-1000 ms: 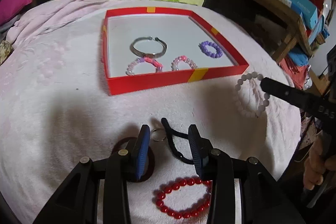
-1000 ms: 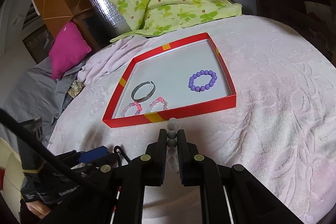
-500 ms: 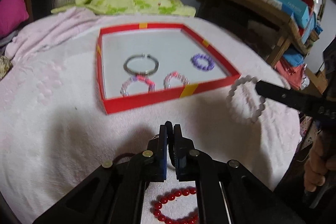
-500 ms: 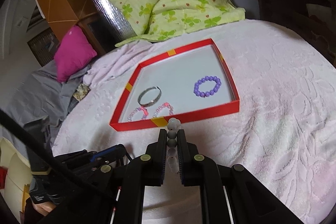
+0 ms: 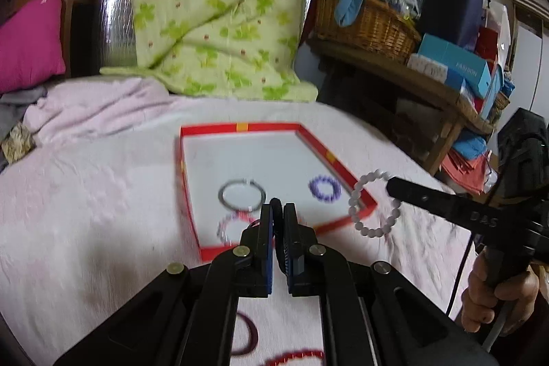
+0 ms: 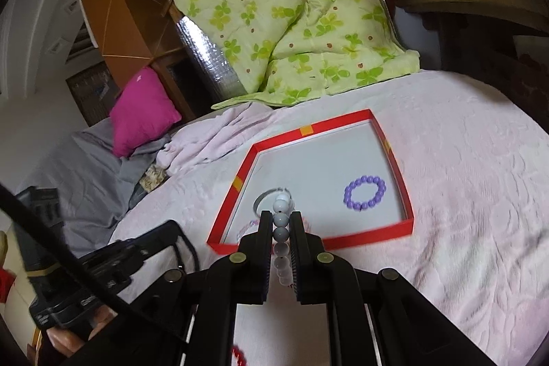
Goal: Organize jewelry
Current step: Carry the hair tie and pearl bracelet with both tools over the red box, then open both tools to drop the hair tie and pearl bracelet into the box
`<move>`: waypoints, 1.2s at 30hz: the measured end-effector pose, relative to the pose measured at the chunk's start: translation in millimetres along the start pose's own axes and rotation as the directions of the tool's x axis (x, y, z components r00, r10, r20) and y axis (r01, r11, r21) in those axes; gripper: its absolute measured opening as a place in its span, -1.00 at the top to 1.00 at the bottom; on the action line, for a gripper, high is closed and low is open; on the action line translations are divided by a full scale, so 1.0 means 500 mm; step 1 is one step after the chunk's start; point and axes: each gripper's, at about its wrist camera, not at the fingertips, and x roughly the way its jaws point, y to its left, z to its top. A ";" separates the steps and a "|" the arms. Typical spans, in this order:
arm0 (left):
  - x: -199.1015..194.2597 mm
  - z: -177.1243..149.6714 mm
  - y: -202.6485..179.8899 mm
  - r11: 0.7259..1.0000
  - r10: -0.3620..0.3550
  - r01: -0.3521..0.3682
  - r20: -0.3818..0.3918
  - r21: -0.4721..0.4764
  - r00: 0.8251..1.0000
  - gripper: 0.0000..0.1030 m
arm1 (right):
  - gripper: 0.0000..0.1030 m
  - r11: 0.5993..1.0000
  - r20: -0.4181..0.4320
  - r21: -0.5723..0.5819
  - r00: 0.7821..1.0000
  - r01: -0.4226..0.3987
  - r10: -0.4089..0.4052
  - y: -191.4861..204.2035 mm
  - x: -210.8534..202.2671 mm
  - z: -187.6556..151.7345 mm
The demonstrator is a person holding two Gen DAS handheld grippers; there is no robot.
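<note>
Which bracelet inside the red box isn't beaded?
The silver bangle in the red box: a plain metal ring with a gap, while the purple bracelet and pink bracelet are strung beads.

Surface: the bed (image 6: 463,160) beneath my fingers, spread with a pale pink textured blanket (image 5: 85,211).
Centre: red shallow box (image 6: 398,160) with yellow tape marks, lying flat on the blanket.
Head end: my view shows a green clover-print quilt (image 6: 291,16) heaped up, its lower edge resting on the blanket.
Left edge: magenta pillow (image 6: 144,112) and a grey sheet (image 6: 85,170), beside the bunched end of the pink blanket.
Near edge: dark maroon ring (image 5: 248,335) and a red bead bracelet (image 5: 295,357), both lying directly on the blanket, close to me, partly hidden.
</note>
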 end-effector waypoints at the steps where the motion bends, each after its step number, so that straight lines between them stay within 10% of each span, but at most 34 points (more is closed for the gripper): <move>1: 0.007 0.007 0.001 1.000 0.003 -0.003 0.009 0.002 1.000 0.88 | 0.79 1.000 0.000 0.012 1.000 -0.001 0.001 -0.003 0.008 0.008; 33: 0.372 0.150 0.155 0.983 0.160 -0.172 -0.174 -0.060 0.972 0.87 | 0.79 0.959 -0.143 0.283 0.990 0.029 0.013 -0.128 0.371 0.158; 36: 0.378 0.150 0.154 0.982 0.163 -0.180 -0.204 -0.065 0.965 0.42 | 0.71 0.959 -0.139 0.265 0.988 0.100 -0.065 -0.143 0.365 0.161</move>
